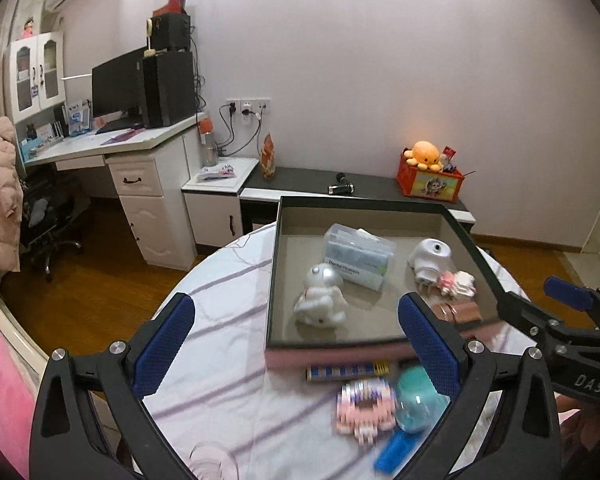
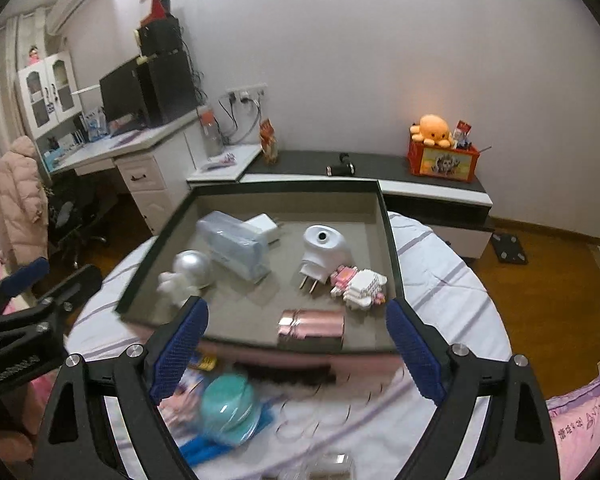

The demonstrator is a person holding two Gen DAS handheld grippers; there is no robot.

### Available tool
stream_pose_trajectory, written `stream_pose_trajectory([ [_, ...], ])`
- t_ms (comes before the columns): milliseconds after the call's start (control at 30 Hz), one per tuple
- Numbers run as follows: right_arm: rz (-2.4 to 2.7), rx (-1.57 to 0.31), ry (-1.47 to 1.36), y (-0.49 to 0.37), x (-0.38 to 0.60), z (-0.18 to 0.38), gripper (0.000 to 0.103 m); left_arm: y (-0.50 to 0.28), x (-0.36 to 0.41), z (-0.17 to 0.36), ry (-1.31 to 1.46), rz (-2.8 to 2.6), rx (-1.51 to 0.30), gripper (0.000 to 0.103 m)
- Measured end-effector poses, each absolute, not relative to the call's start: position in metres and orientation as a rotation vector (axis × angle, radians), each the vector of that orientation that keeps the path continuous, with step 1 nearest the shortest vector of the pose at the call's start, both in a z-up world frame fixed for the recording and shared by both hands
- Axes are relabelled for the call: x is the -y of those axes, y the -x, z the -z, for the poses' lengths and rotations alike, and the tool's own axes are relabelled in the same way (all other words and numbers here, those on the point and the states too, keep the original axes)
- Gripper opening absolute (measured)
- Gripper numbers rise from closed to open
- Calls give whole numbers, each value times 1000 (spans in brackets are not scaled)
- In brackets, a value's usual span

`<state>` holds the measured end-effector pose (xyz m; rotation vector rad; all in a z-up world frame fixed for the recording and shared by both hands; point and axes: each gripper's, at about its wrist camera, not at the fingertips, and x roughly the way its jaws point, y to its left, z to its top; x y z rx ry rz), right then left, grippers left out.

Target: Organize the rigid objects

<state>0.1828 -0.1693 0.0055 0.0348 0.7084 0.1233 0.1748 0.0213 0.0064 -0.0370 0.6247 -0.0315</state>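
White letters "DAS" stand on the black body of the right gripper (image 1: 580, 300); blurred dark print on the clear rectangular plastic box (image 1: 358, 257) cannot be read.

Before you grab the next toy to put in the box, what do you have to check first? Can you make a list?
1. Left tool open and holding nothing: ok.
2. Right tool open and holding nothing: ok.
3. Bare floor left in the box for another toy: ok.
4. Teal round toy sits on the table outside the box, within view: ok.
5. Its exact shape and edges: cannot tell, it is blurred.
6. Pink block toy touching the teal one: cannot tell.
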Motion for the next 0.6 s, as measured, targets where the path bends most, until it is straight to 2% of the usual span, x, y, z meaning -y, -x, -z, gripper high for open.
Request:
stream_pose_trajectory([
  [333,-120,-613,-65,-85,173,-23,92,-93,-23,-12,37,30,-579,103],
  [600,-114,-585,-146,-18,189,-8,92,-45,-19,-6,22,21,-569,103],
])
